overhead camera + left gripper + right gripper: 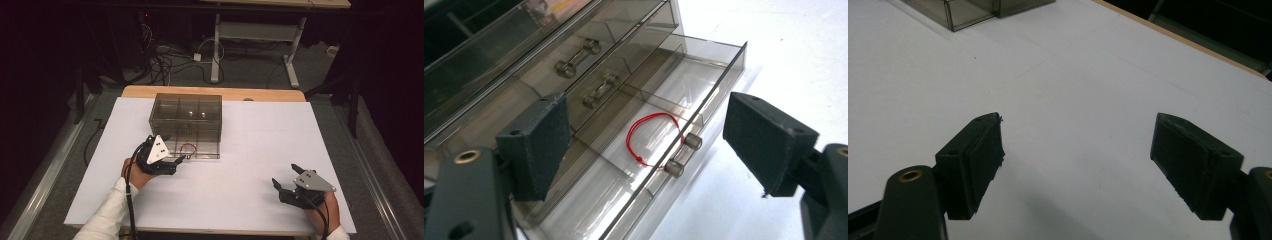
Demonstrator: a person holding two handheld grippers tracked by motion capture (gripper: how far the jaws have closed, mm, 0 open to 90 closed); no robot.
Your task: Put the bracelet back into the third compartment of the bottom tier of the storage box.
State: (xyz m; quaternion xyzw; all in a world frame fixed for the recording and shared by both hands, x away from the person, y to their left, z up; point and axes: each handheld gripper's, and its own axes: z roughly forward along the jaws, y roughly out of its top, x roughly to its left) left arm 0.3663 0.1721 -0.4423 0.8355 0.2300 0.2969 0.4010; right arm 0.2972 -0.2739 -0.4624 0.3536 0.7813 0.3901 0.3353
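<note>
Drawer box: we see a smoky, see-through plastic drawer box (186, 120) standing toward the far left of the table, with stacked drawers and small metal knob handles on their fronts.
Bottom drawer: we find the lowest drawer (659, 150) pulled out toward the person, its inside split by clear dividers into compartments.
Red loop: a thin red string loop (651, 136) lies flat on the floor of the open drawer, just behind the drawer's front wall and its two metal knobs (684, 154); in the high view we see it as a small red ring (188, 147) near the drawer's front.
Left gripper: we see the left gripper (172, 161) held at the front left corner of the open drawer, jaws spread wide with nothing between them; its own view frames the red loop between the two pads.
Right gripper: the right gripper (285, 181) hovers near the table's near right part, well apart from the box, jaws apart and holding nothing.
Surface: we note a white sheet (260, 145) covering the table, with a strip of wooden edge (210, 92) showing at the far side.
Room: beyond the table we see a dim floor with tangled cables (165, 60) and the white legs of another desk (216, 45).
</note>
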